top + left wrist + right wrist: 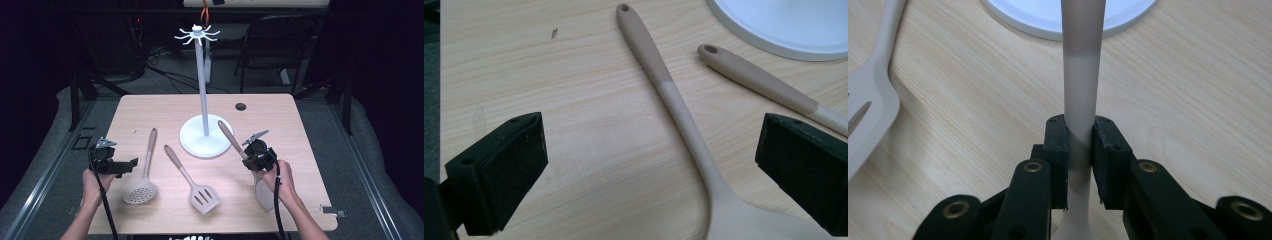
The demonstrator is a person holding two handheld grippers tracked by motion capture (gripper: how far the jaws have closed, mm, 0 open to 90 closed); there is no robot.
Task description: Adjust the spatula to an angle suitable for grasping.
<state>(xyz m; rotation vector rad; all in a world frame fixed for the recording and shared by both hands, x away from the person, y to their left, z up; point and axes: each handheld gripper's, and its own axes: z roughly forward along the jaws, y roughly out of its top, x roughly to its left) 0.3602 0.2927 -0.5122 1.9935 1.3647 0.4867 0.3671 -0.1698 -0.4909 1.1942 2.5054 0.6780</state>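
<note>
The right claw [248, 155] is clamped on a spatula's handle [1081, 85] near the white hanging stand [204, 90], so it should stay firm while lifting toward a hook; the left claw [131, 164] rests apart.

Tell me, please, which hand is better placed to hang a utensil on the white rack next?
The right. Its tool is already shut on a utensil's handle, pointing toward the rack's base. The left tool stands open above the skimmer, gripping nothing.
</note>
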